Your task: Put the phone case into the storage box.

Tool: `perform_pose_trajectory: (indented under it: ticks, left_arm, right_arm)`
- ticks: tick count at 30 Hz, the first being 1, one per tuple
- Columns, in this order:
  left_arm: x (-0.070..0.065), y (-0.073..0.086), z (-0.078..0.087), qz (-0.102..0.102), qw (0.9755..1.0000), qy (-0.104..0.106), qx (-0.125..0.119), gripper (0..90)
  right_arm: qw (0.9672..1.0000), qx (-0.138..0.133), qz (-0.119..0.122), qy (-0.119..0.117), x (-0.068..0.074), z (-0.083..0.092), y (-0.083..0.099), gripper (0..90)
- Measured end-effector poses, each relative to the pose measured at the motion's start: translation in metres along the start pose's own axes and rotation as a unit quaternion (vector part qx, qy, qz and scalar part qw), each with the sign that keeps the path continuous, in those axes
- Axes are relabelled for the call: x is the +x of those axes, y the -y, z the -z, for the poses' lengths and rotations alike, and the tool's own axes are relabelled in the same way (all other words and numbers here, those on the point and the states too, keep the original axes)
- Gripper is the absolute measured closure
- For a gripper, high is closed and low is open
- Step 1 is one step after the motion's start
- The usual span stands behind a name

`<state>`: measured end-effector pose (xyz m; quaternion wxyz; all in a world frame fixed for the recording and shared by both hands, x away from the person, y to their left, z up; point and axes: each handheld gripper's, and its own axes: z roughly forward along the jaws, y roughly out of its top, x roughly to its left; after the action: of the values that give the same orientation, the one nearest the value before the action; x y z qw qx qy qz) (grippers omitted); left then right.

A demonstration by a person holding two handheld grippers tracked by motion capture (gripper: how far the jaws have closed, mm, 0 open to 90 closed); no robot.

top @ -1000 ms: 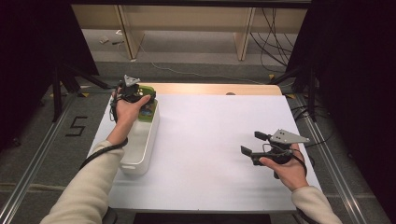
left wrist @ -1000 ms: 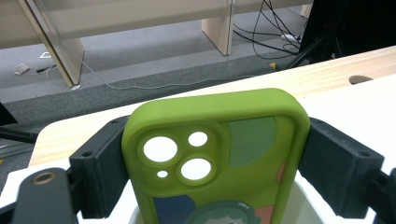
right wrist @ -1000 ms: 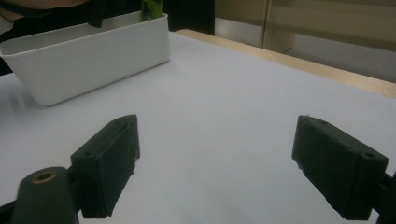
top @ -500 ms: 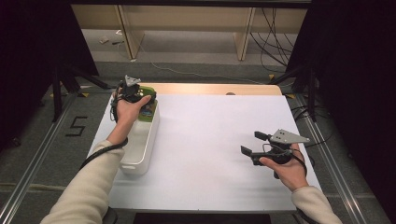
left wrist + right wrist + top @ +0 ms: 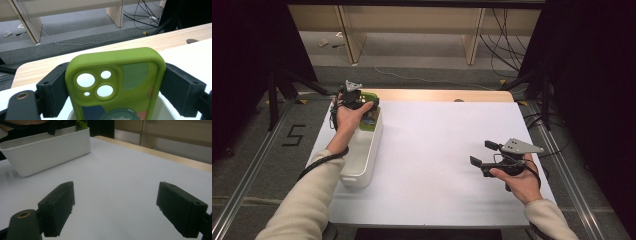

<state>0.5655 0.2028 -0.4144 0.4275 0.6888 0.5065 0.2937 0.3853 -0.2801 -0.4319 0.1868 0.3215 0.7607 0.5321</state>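
the white table point(image 5: 437, 165) carries everything here, with a strip of bare wood along its far edge. the white bin point(image 5: 362, 155), a long narrow tub, lies lengthwise near the table's left edge. the person's left hand point(image 5: 348, 116) reaches over the far end of the bin, the cream sleeve running alongside it. the right hand point(image 5: 519, 182) rests on the table well to the right of the bin, near the table's right edge.

the left gripper point(image 5: 353, 97) sits at the far end of the bin, its two black jaws clamped on the sides of the green phone case point(image 5: 117, 85). the case stands between the pads with its camera cutouts at the top, its lower part dipping into the bin's far end. the right gripper point(image 5: 484, 155) lies low over the bare table, pointing toward the bin, its jaws spread wide apart with nothing but white tabletop between them.
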Motion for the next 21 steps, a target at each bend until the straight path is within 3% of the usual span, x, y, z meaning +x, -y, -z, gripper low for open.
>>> perform_pose_trajectory:
  ticks: [21]
  left_arm:
    - [0.0018, -0.0014, -0.0008, 0.01, 0.9999, -0.001, 0.005, 11.7]
  right_arm:
    - [1.0, 0.001, -0.001, -0.003, 0.0006, -0.0012, 0.0007, 16.1]
